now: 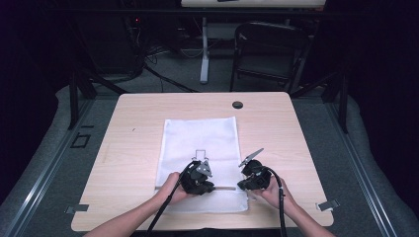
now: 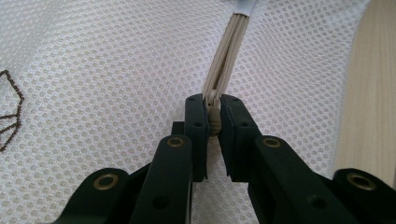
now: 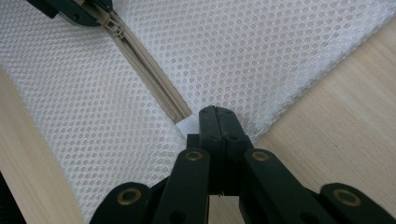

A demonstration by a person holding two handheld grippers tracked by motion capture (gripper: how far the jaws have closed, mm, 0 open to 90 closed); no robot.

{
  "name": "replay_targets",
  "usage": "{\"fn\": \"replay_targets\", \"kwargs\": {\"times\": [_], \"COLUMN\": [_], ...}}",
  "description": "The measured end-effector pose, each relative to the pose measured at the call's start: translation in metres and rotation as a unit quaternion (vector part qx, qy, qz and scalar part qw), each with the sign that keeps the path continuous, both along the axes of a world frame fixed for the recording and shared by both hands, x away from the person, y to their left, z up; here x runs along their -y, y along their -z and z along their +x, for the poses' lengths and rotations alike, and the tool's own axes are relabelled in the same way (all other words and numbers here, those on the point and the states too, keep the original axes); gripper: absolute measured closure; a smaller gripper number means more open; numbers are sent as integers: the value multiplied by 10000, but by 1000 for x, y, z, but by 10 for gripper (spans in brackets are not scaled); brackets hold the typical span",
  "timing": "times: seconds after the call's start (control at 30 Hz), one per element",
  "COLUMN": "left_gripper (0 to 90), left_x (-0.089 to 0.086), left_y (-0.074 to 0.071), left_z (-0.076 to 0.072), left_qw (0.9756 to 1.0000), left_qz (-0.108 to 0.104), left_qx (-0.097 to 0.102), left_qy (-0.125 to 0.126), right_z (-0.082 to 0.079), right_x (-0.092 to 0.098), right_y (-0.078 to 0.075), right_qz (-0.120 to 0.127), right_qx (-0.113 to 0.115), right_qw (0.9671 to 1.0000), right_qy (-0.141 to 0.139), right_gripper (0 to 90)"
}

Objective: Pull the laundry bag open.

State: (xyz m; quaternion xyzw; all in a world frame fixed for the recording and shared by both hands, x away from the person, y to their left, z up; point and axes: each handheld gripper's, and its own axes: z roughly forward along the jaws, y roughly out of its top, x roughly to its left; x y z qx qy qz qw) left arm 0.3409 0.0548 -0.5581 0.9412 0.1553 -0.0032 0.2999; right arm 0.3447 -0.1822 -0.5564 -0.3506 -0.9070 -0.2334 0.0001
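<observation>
Your left gripper [image 2: 213, 122] pinches the zipper pull [image 2: 214, 122] at frame centre; your right gripper [image 3: 217, 122] clamps the mesh bag [image 3: 261, 60] edge, lower centre.

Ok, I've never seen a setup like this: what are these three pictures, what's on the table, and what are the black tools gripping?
A person at a wooden table holds a handheld two-jaw gripper in each hand. The high view looks down from above. The other two pictures come from cameras riding on each gripper, looking along its black jaws. On the table lies a white mesh bag with a beige zipper. The left gripper is pinched on the zipper pull. The right gripper is shut on the bag's edge past the zipper's end, holding it.
</observation>
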Motion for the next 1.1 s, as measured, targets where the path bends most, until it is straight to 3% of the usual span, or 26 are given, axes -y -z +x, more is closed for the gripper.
{"fn": "replay_targets", "kwargs": {"times": [0.27,0.4,1.1], "left_gripper": [823,823,824], "left_x": [-1,-1,-9], "left_y": [0,0,-1], "left_z": [0,-1,-2], "left_qw": [10000,10000,10000], "left_qz": [32,42,81], "left_qx": [2,14,11], "left_qy": [3,13,-32], "right_z": [0,1,1], "right_x": [0,1,0], "right_y": [0,0,0], "right_qz": [140,55,107], "right_qx": [-95,-63,-120], "right_qw": [9998,10000,9999], "right_qy": [71,6,44], "right_gripper": [900,900,900]}}
